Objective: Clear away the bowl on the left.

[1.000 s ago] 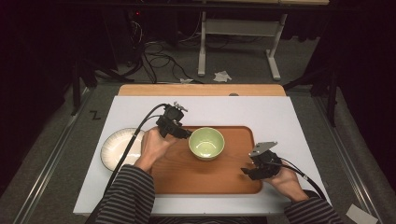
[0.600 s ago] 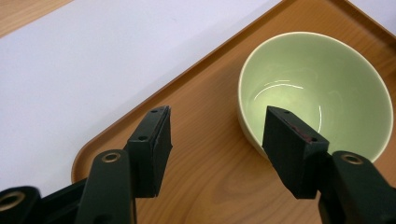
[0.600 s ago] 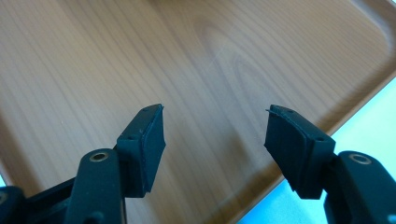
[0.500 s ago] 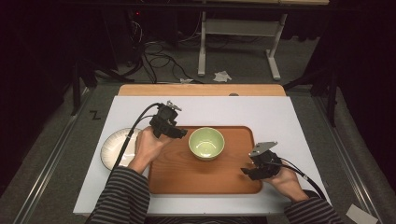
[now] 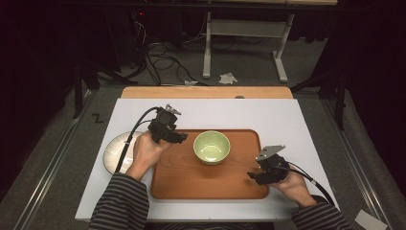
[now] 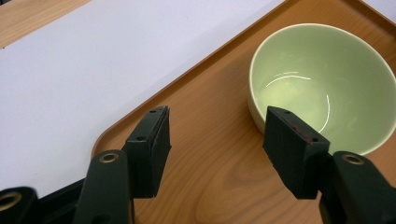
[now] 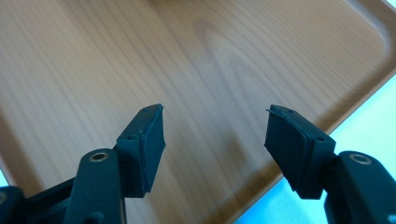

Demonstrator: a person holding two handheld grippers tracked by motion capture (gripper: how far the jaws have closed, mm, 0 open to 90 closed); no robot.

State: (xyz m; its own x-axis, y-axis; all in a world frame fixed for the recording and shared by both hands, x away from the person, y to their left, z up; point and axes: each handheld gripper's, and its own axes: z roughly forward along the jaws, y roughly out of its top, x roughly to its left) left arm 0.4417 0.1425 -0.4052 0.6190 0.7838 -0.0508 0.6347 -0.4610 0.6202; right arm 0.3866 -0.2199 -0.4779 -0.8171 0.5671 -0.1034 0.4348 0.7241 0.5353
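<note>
— While the green bowl (image 5: 211, 147) sat mid-tray, what crowded it?

— A white plate (image 5: 114, 152) lay left of the wooden tray (image 5: 210, 184); bare wood ringed the bowl. The left gripper (image 5: 180, 137), its jaws just widened, and the right gripper (image 5: 253, 177), near the tray's right rim, both gaped empty.

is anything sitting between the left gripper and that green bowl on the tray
Nothing visible. The left gripper is open over bare wooden tray, and the green bowl sits just beyond its jaws with no object between them.
</note>
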